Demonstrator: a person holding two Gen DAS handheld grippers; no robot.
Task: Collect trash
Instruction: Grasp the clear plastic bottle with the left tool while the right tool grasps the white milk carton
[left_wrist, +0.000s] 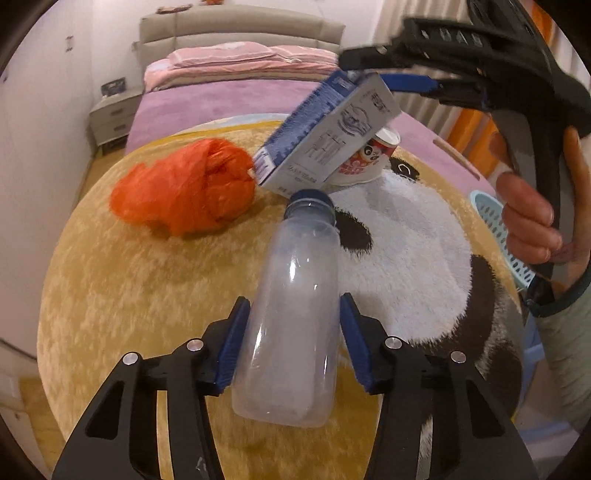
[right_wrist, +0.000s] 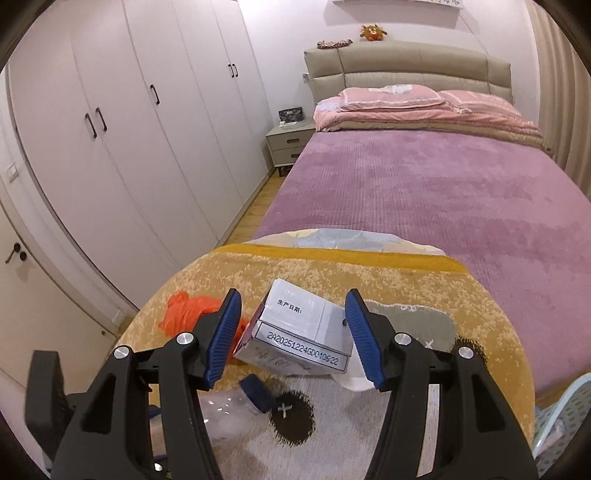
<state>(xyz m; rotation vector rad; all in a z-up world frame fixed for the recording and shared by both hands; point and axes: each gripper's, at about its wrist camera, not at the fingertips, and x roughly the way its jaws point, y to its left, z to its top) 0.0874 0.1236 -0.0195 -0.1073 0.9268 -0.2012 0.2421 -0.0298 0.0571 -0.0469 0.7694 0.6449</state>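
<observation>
We grab trash with both hands

Our left gripper (left_wrist: 293, 347) squeezes the clear bottle (left_wrist: 295, 314) lying on the panda rug (left_wrist: 129, 295). Our right gripper (right_wrist: 291, 332) holds the carton (right_wrist: 295, 332) up. The orange bag (left_wrist: 184, 184) waits nearby.

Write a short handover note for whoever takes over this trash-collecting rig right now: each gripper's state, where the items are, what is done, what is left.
Left gripper: closed around the clear bottle, pads apparently touching both sides; the bottle lies on the panda rug, not lifted.
Right gripper: shut on the blue-and-white box, held tilted over the rug.
Orange bag and paper cup are on the rug, untouched. The light-blue basket sits at the rug's right edge; its contents cannot be seen.
Done: two items gripped.
Left: bin both, probably in the basket, then take the bag and cup.
</observation>
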